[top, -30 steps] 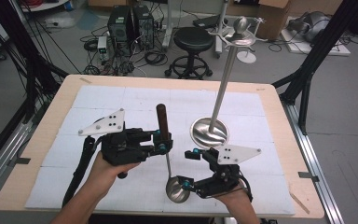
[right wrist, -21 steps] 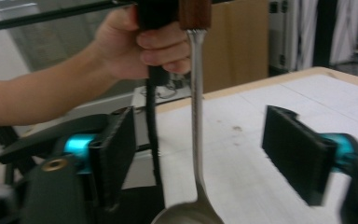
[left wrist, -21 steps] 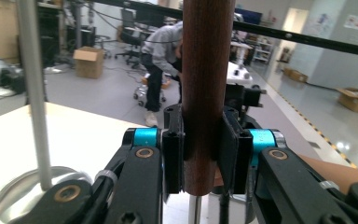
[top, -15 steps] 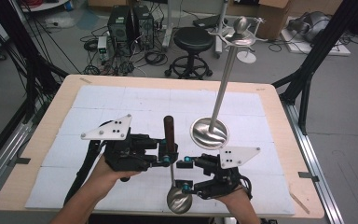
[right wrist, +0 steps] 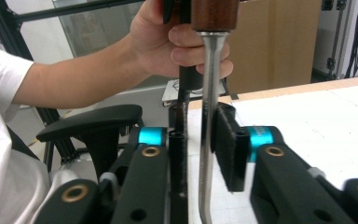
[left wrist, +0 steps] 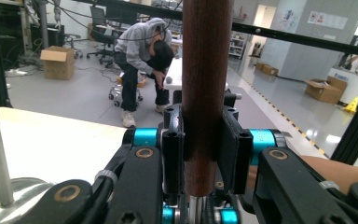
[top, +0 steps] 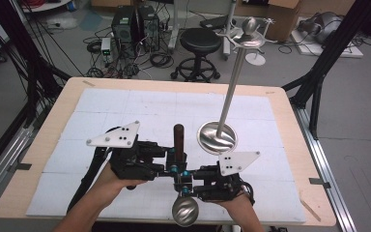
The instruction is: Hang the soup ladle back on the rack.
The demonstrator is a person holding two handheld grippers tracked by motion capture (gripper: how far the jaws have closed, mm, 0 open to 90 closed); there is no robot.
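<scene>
Cluttered lab floor with a stool and cables lies beyond the white-topped table (top: 125, 104), where a ladle (top: 179, 164) with a wooden handle is held upright near the front edge. The left hand-held gripper (top: 173, 155) pinches its handle; the right hand-held gripper (top: 187, 175) stands slightly spread around the metal shaft. The tall hanging stand (top: 232, 72) carries nothing, so hanging the ladle there, perhaps the aim, remains undone.
</scene>
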